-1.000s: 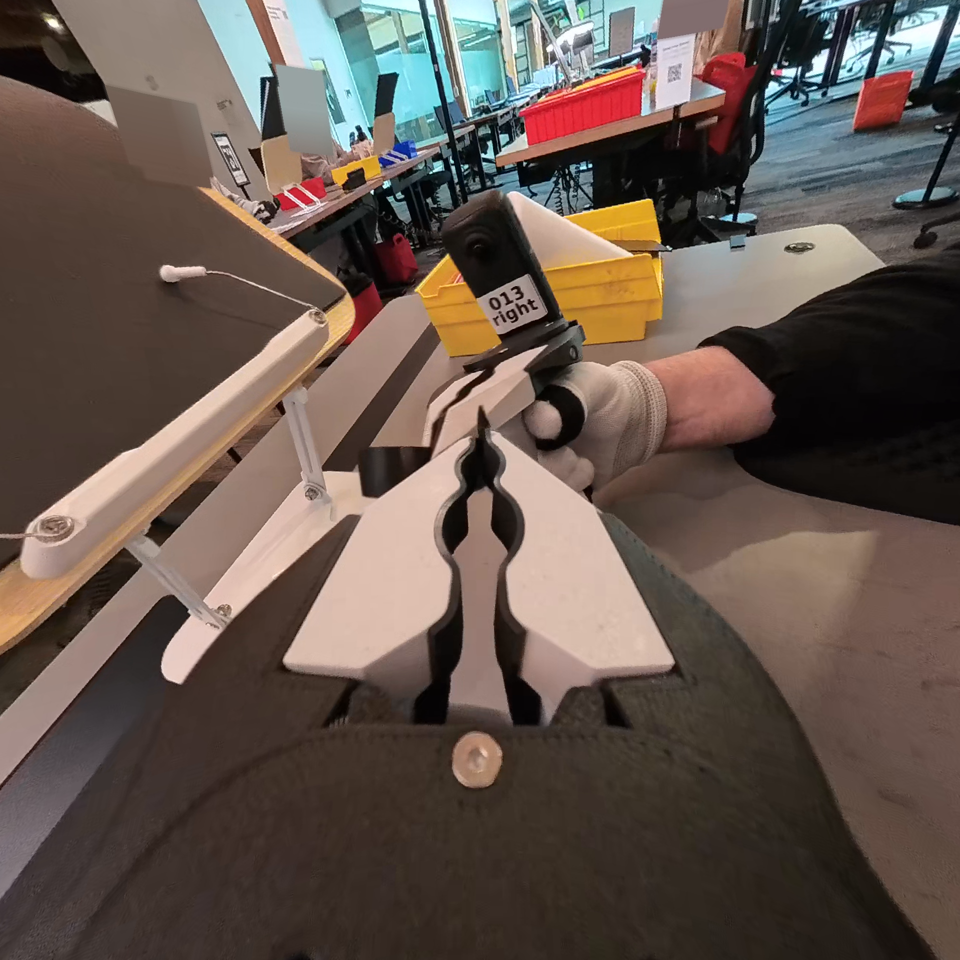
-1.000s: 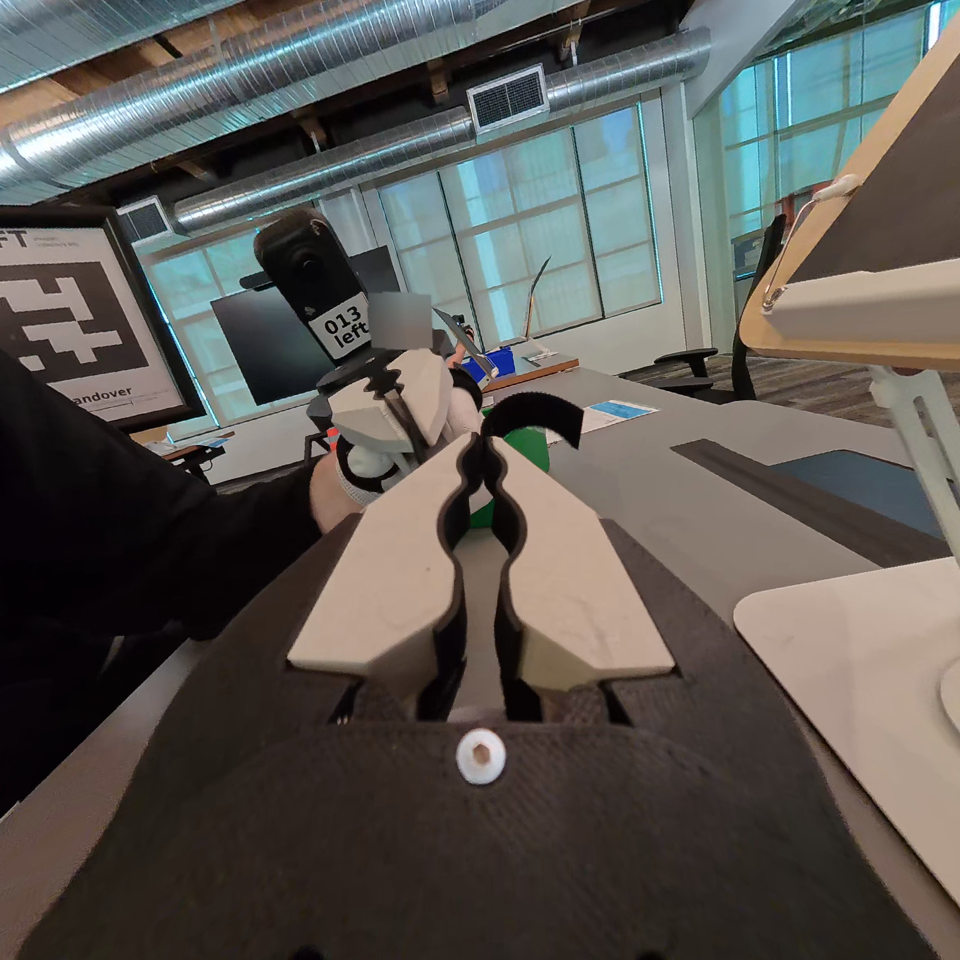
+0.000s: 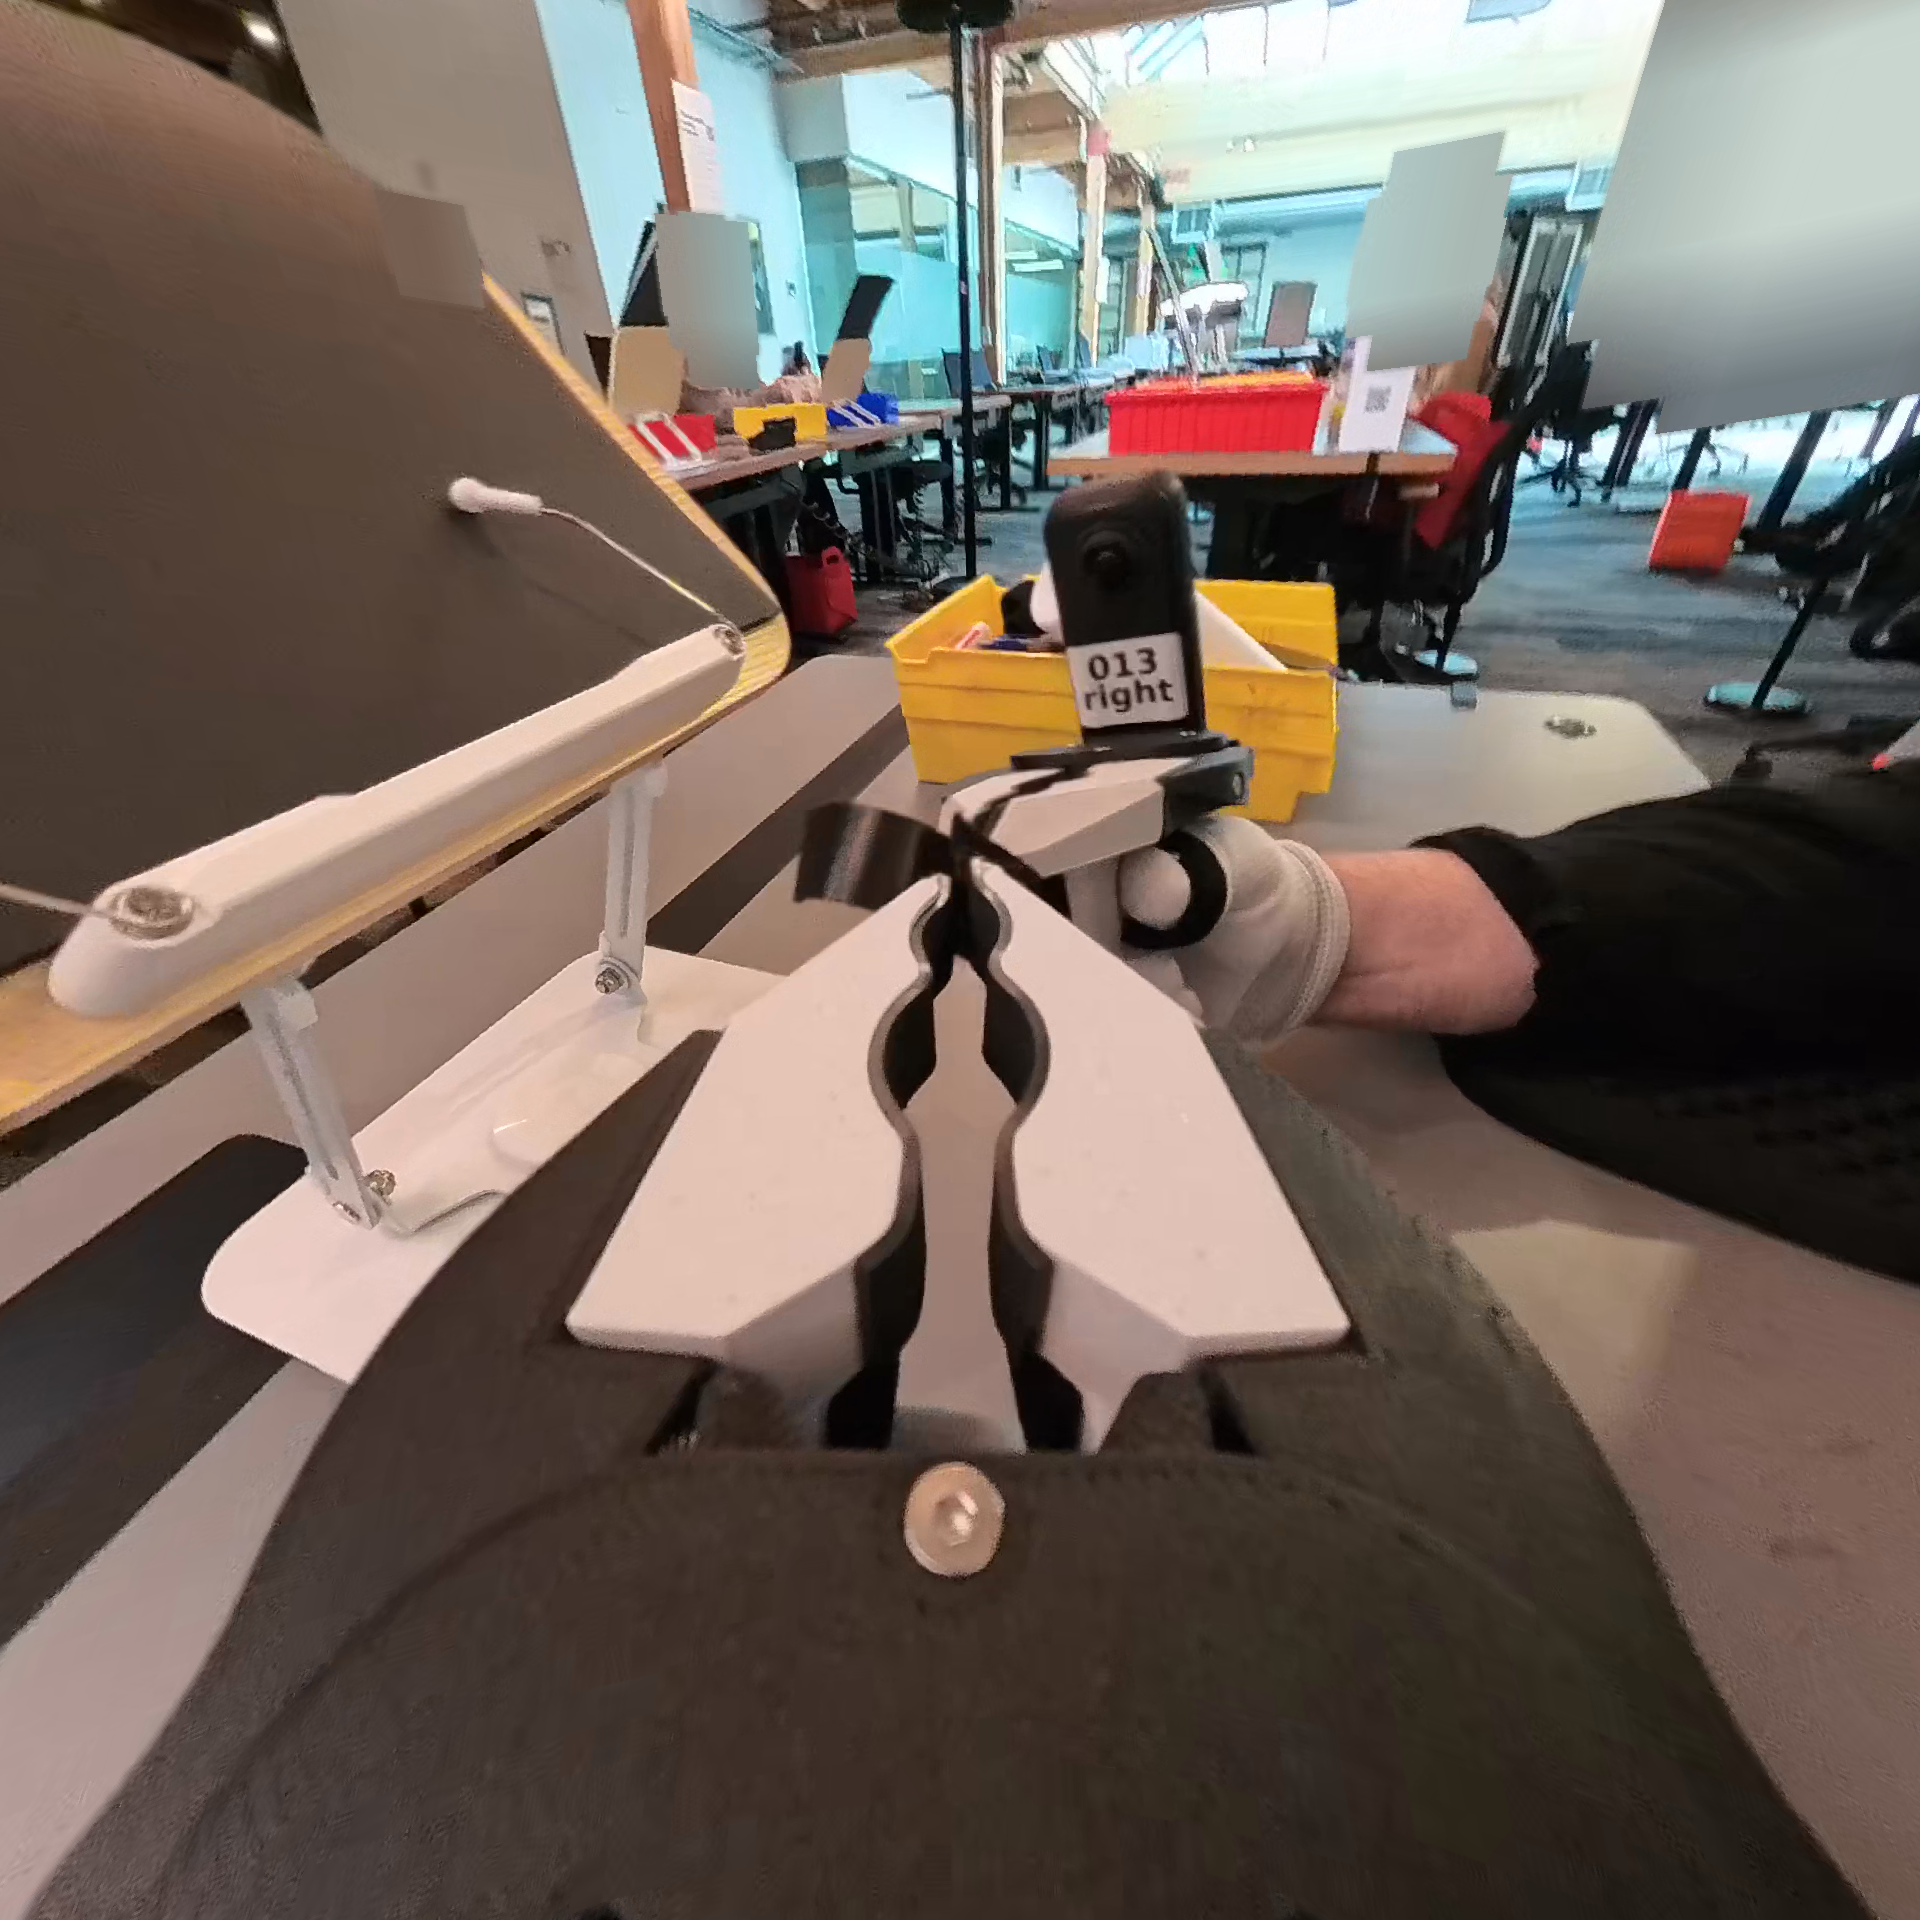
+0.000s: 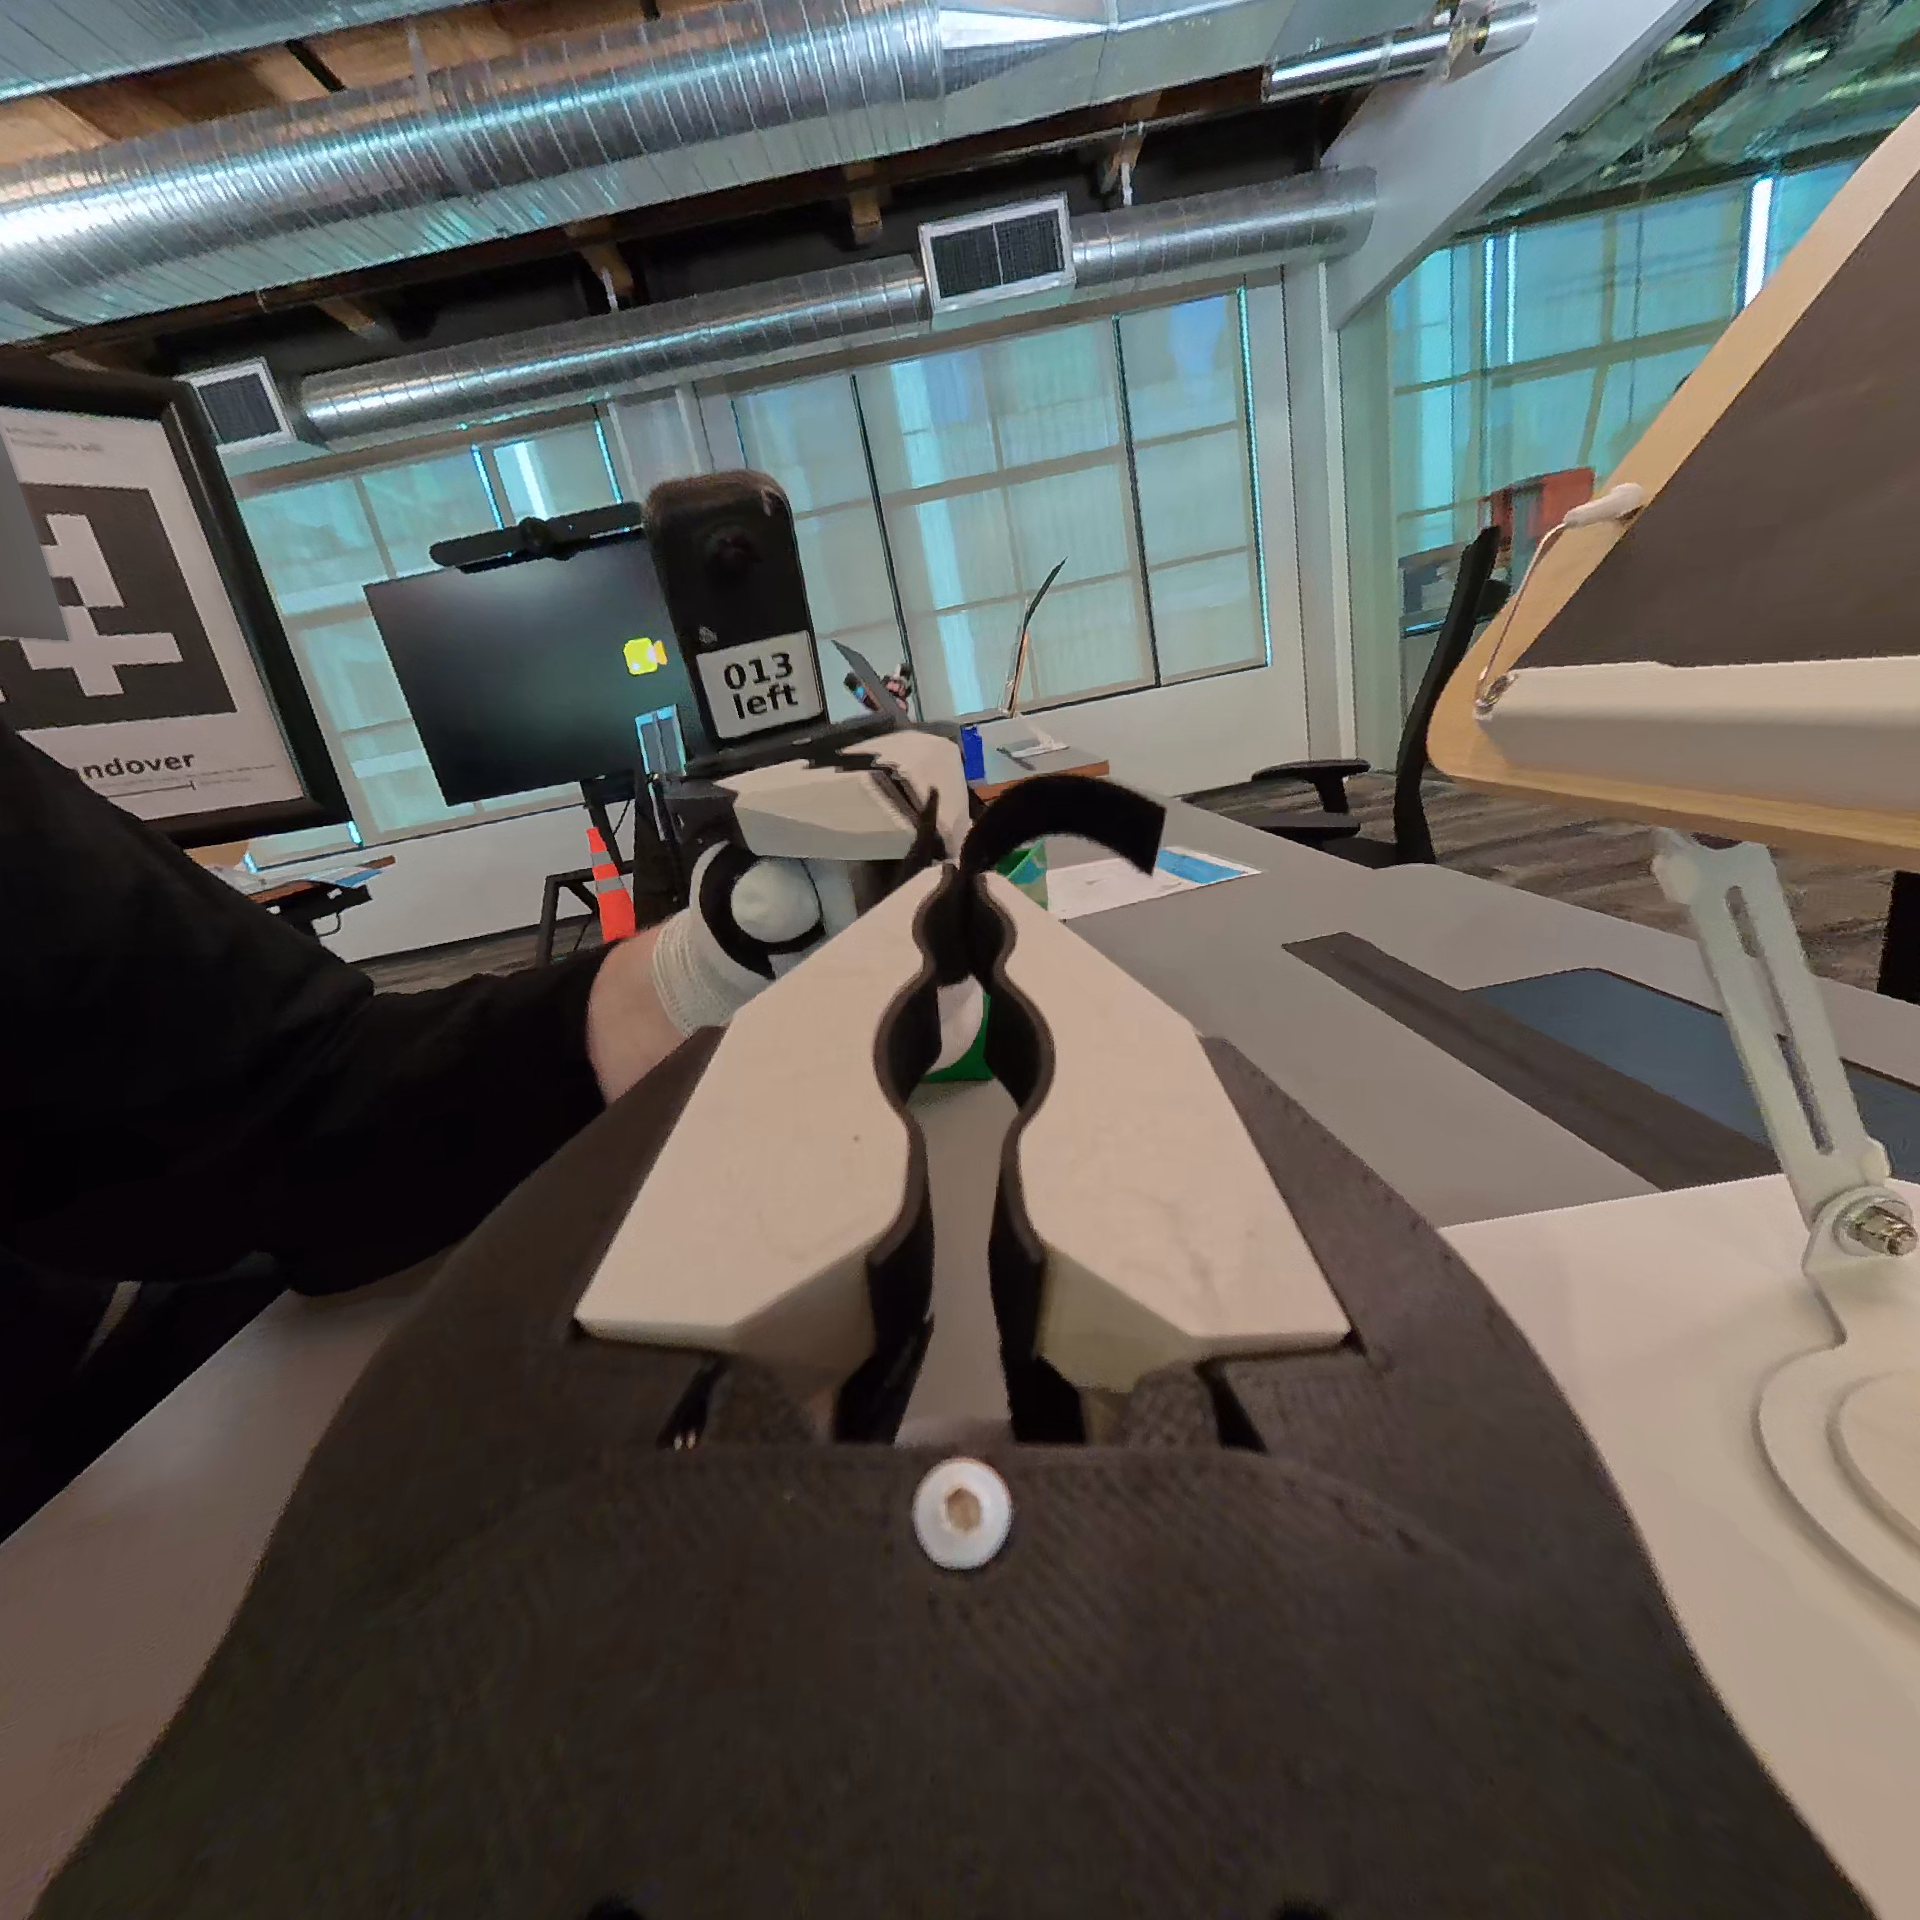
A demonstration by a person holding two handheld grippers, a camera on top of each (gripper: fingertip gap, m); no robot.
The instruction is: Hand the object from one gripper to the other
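- Grey tabletop (image 3: pixel 1558 1351) spans both views; the two handheld tools meet above it, tip to tip.
- Tilted wood-edged board with a dark face (image 3: pixel 260 520) stands on a white metal stand (image 3: pixel 436 1164), at left in the left wrist view and at far right in the right wrist view.
- Yellow plastic bin (image 3: pixel 1278 665) sits at the far edge of the table, behind the right gripper's camera.
- Left gripper (image 3: pixel 961 904), white fingers with black wavy pads: jaws drawn together at the tips, pinching the black strip.
- Right gripper (image 4: pixel 961 883), same build: jaws likewise pressed together at the tips, clamped on the same strip.
- Gloved hand (image 3: pixel 1236 925) with a black sleeve holds the right gripper's handle; another gloved hand (image 4: pixel 748 925) holds the left gripper's.
- Green block (image 4: pixel 961 1044) shows low between the right gripper's pads; what it rests on I cannot tell.
- Curved black strip of flat flexible material (image 4: pixel 1060 816): held in the air between both sets of tips, its free end arching right in the right wrist view and left in the left wrist view (image 3: pixel 862 857).
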